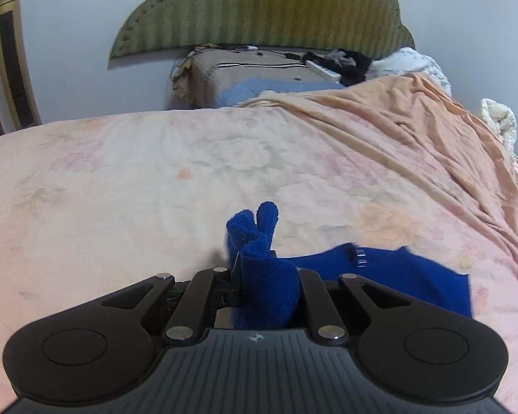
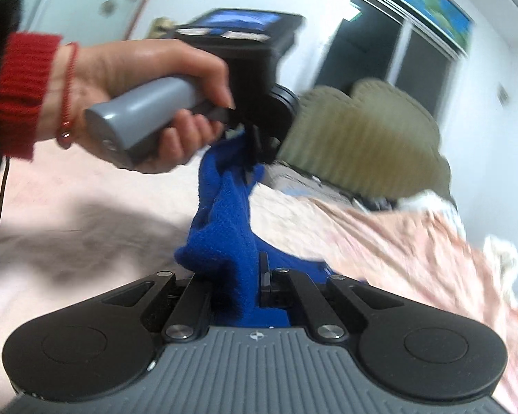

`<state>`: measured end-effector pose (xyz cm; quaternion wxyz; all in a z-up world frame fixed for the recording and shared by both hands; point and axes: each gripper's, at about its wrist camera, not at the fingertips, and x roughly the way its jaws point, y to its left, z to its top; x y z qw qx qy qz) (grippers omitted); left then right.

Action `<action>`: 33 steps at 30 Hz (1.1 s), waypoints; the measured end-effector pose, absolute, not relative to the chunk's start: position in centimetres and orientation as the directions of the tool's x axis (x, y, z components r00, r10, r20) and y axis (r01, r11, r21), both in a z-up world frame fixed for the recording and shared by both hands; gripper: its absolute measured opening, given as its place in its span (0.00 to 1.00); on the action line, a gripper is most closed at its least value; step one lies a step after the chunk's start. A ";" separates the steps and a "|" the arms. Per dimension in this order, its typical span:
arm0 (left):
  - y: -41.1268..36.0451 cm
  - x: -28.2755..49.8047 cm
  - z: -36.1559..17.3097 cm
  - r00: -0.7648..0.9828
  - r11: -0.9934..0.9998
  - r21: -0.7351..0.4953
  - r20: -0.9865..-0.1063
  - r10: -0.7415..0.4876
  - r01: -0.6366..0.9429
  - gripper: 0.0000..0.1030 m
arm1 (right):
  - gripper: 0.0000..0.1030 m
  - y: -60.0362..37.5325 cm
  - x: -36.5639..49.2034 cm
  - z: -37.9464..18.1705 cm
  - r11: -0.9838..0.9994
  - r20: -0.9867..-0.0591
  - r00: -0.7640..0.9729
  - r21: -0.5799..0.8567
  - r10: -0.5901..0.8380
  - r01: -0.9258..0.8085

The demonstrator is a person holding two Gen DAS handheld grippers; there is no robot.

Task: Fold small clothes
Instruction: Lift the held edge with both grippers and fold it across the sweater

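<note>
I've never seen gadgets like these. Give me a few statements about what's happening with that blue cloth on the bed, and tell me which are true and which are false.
1. Both grippers are clamped on the same blue garment. True: the left gripper and the right gripper each pinch a part of it.
2. The garment lies flat and folded on the bed. False: it hangs stretched between the two grippers, lifted off the sheet.
3. A bare hand holds the left gripper's grey handle. True.
4. The bed sheet is dark green. False: it is pale pink with a faint floral print.
5. The person's sleeve cuff is red. True.
</note>
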<state>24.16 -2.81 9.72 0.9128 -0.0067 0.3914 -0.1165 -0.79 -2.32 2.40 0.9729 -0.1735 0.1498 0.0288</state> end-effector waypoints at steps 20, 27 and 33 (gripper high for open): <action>-24.6 23.5 3.9 0.675 0.896 0.189 -0.722 -0.151 0.402 0.09 | 0.03 -21.7 -2.0 -2.8 0.946 -0.381 0.924 0.299 -0.001 0.124; -27.8 24.1 1.0 0.680 0.876 0.237 -0.721 -0.130 0.419 0.10 | 0.05 -27.0 -1.8 -5.7 0.813 -0.365 0.925 0.566 0.101 0.135; -28.0 24.1 1.1 0.677 0.861 0.234 -0.719 -0.160 0.452 0.21 | 0.21 -28.1 -2.0 -6.8 0.754 -0.345 0.928 0.645 0.138 0.128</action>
